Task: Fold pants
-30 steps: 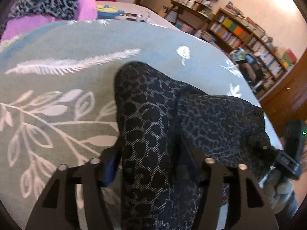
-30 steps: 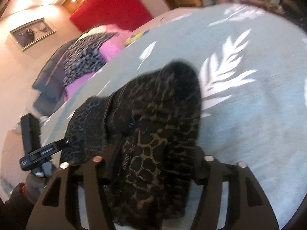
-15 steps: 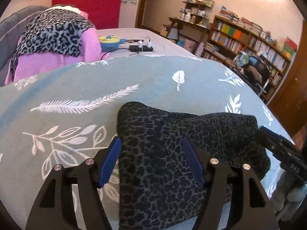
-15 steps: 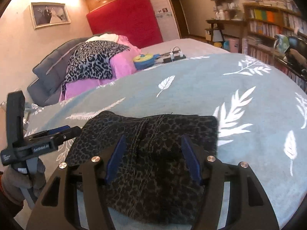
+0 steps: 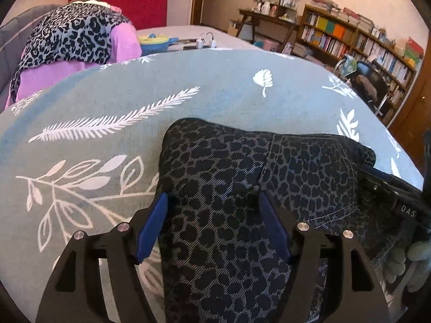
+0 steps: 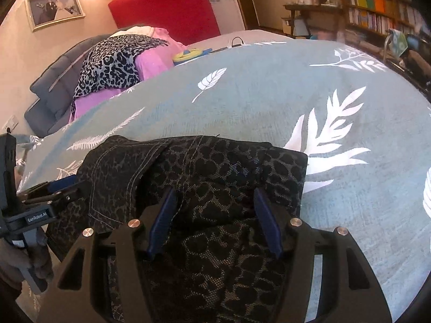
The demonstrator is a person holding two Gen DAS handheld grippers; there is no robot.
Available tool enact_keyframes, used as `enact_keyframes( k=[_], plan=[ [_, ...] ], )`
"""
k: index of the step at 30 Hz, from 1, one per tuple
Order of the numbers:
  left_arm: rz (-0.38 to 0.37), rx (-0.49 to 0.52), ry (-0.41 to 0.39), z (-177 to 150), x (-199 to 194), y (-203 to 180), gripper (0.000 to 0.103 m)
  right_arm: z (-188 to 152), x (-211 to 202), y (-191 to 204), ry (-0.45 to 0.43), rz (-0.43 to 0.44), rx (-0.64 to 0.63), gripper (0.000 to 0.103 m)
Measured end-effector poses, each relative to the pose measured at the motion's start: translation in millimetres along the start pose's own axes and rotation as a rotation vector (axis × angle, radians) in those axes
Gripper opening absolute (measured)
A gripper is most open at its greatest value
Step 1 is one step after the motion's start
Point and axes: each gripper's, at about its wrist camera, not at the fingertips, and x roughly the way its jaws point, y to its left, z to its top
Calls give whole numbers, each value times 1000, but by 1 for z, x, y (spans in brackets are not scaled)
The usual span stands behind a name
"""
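I count one pair of pants (image 5: 229,188), dark leopard print, folded into a thick bundle on the bed (image 5: 107,113) with its teal leaf-patterned cover, and two tools on it. My left hand-held gripper (image 5: 212,223) has its blue pads (image 5: 150,226) either side of the bundle's left part — its jaws have just been opening, cloth between them, and I cannot tell whether the pads still press. My right hand-held gripper (image 6: 212,215) straddles the right part, its pads (image 6: 161,223) standing apart with fabric bulging between; whether they clamp it I cannot tell either.

The bundle's far edge is a soft fold, with bare cover beyond it and to both sides — plenty of open room. At the head of the bed lie one heap of pink and leopard-print clothes (image 5: 72,43) and one blue and yellow toy (image 5: 156,41). A bookshelf (image 5: 358,40) stands along the wall.

Both grippers tilt downward over the near edge, side by side; a gloved hand (image 5: 409,263) grips the right one.
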Motion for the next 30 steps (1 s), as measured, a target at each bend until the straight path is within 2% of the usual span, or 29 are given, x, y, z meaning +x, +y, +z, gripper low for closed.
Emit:
enact_keyframes(
  k=[4, 8, 11, 13, 15, 18, 20, 25, 26, 27, 28, 30],
  plan=[
    [19, -27, 20, -4, -18, 4, 70, -4, -37, 12, -63, -11, -12, 61],
    [19, 4, -32, -21, -52, 0, 73, -24, -76, 14, -104, -17, -14, 62],
    [-8, 12, -29, -37, -61, -4, 73, -45, -86, 11, -63, 13, -12, 62],
    [-6, 14, 2, -49, -56, -7, 73, -54, -84, 9, -24, 39, -19, 62],
    [14, 22, 48, -57, -46, -10, 73, -59, -78, 6, 12, 26, -11, 62],
    [47, 43, 69, -63, -38, -15, 73, -59, -61, -12, 81, -8, 64, 62],
    [46, 43, 77, -62, -41, -15, 73, -60, -60, -19, 96, 19, 115, 62],
    [30, 21, 43, -59, -73, -16, 74, -60, -95, -6, 10, -37, 66, 63],
    [26, 22, 36, -59, -79, -17, 77, -61, -101, -4, -1, -44, 62, 63],
    [24, 24, 29, -59, -86, -21, 88, -63, -106, -2, -8, -49, 60, 63],
    [26, 25, 25, -60, -91, -24, 92, -66, -116, 2, -22, -57, 56, 67],
    [23, 26, 19, -63, -103, -31, 92, -69, -129, 9, -44, -61, 55, 78]
  ],
)
